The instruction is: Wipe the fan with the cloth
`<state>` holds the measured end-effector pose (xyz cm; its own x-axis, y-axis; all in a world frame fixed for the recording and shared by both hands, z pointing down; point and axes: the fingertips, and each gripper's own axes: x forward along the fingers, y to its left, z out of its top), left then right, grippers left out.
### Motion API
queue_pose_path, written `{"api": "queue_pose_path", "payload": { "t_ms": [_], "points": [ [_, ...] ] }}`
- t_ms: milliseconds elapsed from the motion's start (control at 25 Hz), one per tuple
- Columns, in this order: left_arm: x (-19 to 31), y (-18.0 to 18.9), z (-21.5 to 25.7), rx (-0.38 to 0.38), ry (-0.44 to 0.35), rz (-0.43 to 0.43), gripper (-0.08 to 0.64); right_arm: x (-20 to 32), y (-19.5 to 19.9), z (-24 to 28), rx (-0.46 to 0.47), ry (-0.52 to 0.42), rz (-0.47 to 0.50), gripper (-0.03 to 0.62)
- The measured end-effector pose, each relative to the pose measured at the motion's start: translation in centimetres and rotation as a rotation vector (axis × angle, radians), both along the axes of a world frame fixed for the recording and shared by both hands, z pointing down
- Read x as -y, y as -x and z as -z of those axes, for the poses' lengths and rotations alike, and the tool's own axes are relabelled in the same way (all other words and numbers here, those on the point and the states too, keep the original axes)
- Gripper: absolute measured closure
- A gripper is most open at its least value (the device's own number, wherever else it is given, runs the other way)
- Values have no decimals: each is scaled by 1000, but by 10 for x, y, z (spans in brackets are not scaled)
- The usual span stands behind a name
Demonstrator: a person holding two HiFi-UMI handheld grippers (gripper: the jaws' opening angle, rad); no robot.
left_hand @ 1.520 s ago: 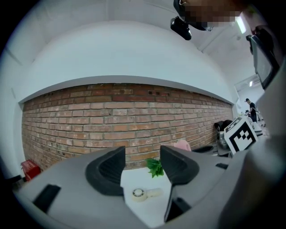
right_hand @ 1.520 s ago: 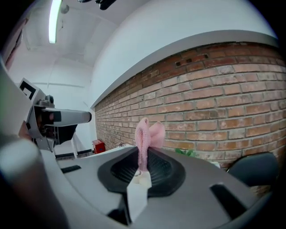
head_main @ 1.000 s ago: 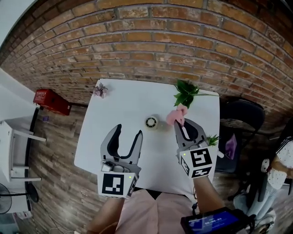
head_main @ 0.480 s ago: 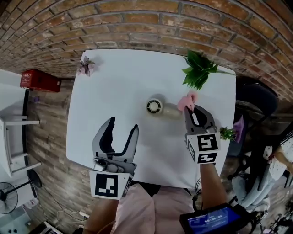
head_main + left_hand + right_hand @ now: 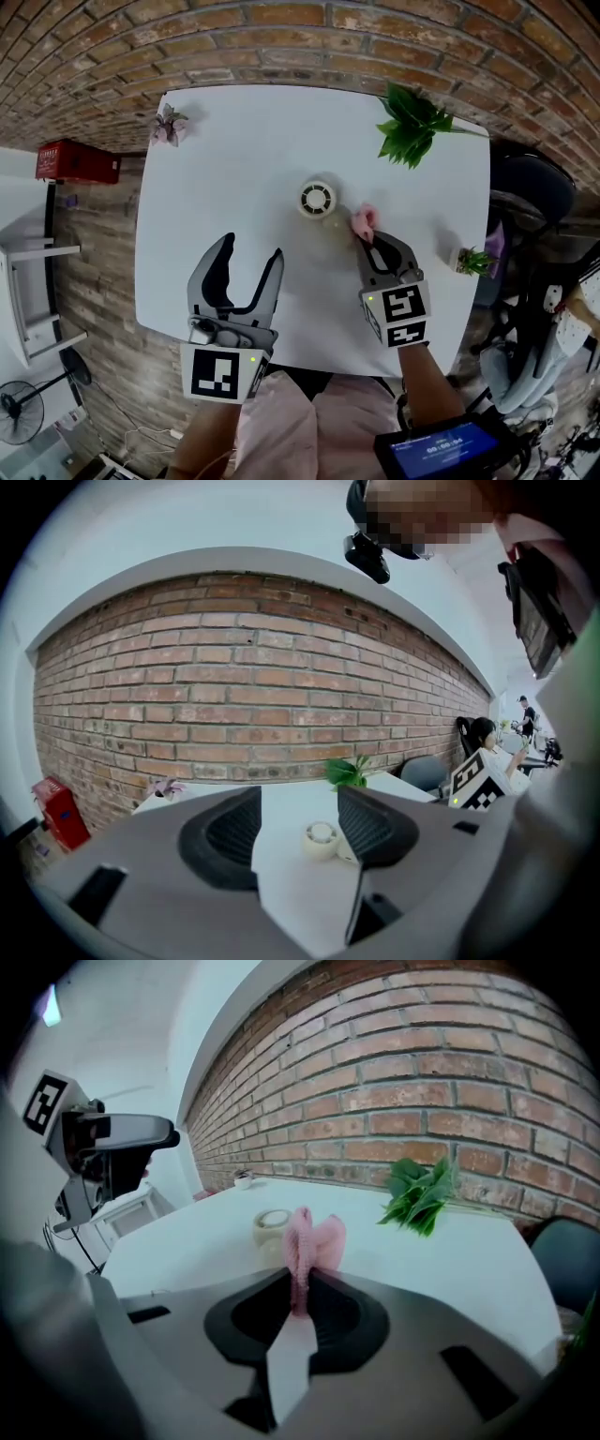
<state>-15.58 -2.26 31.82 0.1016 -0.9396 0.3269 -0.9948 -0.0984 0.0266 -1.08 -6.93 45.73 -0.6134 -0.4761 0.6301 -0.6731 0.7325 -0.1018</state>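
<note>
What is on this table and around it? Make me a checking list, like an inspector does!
Surface: white table, mostly bare.
Job's things: small round fan near the table's middle; pink cloth close on its right, pinched in the right gripper.
Clutter: leafy green plant at the far right corner; little purple flower at the far left corner; tiny potted plant at the right edge.
Grippers: left gripper open, holding nothing; right gripper shut on the cloth.
Cables: nothing seen on the table.
Surroundings: brick wall; red box on the floor; black chair on the right.
</note>
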Motion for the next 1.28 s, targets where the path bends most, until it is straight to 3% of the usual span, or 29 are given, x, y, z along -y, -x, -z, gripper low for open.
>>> {"api": "queue_pose_path", "payload": {
  "t_ms": [400, 560, 760, 920, 1080, 1280],
  "points": [
    [-1, -3, -5, 9, 21, -63, 304, -58, 67, 2, 99, 94, 91, 543],
    [5, -11, -12, 9, 48, -133, 295, -58, 64, 14, 143, 102, 78, 543],
    [15, -33, -54, 36, 204, -370, 244, -59, 38, 32, 167, 121, 86, 541],
    [25, -43, -84, 74, 303, -473, 232, -60, 24, 39, 162, 129, 83, 541],
    [25, -52, -127, 126, 450, -601, 230, -69, 22, 35, 163, 170, 109, 541],
    [31, -49, -157, 142, 555, -673, 232, -77, 24, 22, 158, 221, 134, 541]
  ]
}}
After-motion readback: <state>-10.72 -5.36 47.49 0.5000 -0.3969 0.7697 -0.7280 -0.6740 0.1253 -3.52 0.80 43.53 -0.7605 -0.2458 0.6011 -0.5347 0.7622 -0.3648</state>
